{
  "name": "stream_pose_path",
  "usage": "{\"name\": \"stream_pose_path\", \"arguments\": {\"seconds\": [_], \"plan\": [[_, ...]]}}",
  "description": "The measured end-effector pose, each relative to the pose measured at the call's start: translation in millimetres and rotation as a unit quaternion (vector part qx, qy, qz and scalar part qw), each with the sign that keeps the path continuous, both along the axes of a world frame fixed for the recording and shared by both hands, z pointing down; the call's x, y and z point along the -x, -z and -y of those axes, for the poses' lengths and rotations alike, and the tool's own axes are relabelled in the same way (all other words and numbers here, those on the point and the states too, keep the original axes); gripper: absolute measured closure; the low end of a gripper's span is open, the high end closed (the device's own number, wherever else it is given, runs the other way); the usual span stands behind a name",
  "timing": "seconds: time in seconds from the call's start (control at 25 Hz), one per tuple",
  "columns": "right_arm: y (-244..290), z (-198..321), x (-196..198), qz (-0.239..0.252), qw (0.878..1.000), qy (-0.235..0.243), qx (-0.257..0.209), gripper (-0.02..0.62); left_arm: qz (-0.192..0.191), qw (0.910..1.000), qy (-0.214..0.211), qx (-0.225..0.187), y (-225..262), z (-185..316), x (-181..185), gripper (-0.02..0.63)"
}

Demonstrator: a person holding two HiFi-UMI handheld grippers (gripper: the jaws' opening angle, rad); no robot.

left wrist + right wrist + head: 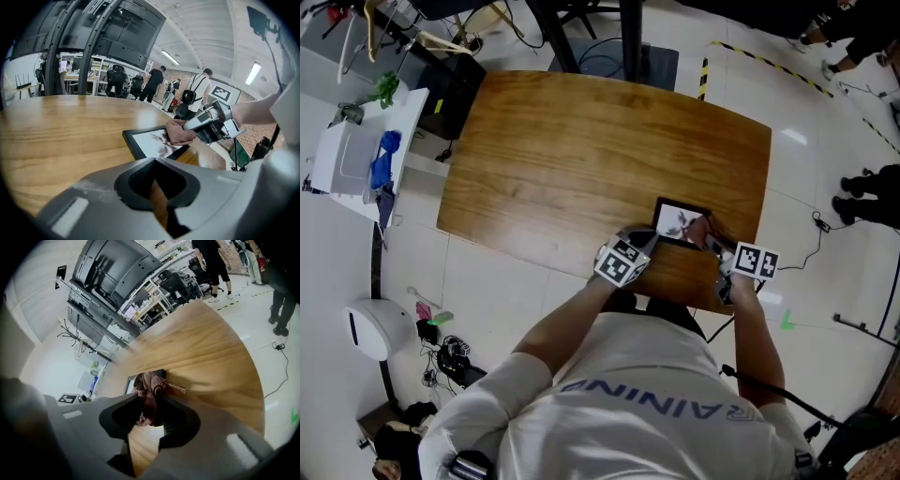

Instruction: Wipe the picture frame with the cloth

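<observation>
A black picture frame with a pale print lies flat near the wooden table's front right edge. My right gripper is shut on a bunched brown-pink cloth and presses it on the frame's right part. In the right gripper view the cloth fills the jaws of that gripper, with the frame just beyond. My left gripper sits at the frame's near left corner, jaws close together with only table wood showing between them. The left gripper view shows this gripper, the frame, the cloth.
A white cart with blue items stands left of the table. Cables and small gear lie on the floor at lower left. A person's legs are at the right. A black stand base is behind the table.
</observation>
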State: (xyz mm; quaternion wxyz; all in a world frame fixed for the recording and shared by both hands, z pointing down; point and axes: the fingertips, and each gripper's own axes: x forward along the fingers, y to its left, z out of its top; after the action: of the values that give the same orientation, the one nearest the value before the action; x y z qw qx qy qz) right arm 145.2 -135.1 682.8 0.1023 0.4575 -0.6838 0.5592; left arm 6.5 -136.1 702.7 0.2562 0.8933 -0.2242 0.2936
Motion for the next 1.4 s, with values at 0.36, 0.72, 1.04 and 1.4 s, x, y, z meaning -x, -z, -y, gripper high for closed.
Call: {"name": "stream_pose_path", "arguments": {"seconds": [0.36, 0.72, 1.04, 1.4], "plan": [[-5.1, -0.1, -1.3, 0.017, 1.000, -0.016, -0.009, 0.477, -0.029, 0.9988, 0.018, 0.034, 7.1, 17.9, 3.0, 0.600], [-5.3, -0.6, -0.3, 0.025, 0.999, -0.027, -0.020, 0.477, -0.012, 0.9995, 0.009, 0.027, 11.1, 91.0, -16.4, 0.600], [1.0, 0.5, 1.8, 0.026, 0.999, -0.026, -0.019, 0.477, -0.012, 0.9991, 0.014, 0.039, 5.9, 91.8, -15.9, 0.600], [8.6, 3.9, 119.0, 0.094, 0.989, 0.117, -0.011, 0.480, -0.012, 0.9994, 0.011, 0.031, 6.7, 90.6, -17.3, 0.600]]}}
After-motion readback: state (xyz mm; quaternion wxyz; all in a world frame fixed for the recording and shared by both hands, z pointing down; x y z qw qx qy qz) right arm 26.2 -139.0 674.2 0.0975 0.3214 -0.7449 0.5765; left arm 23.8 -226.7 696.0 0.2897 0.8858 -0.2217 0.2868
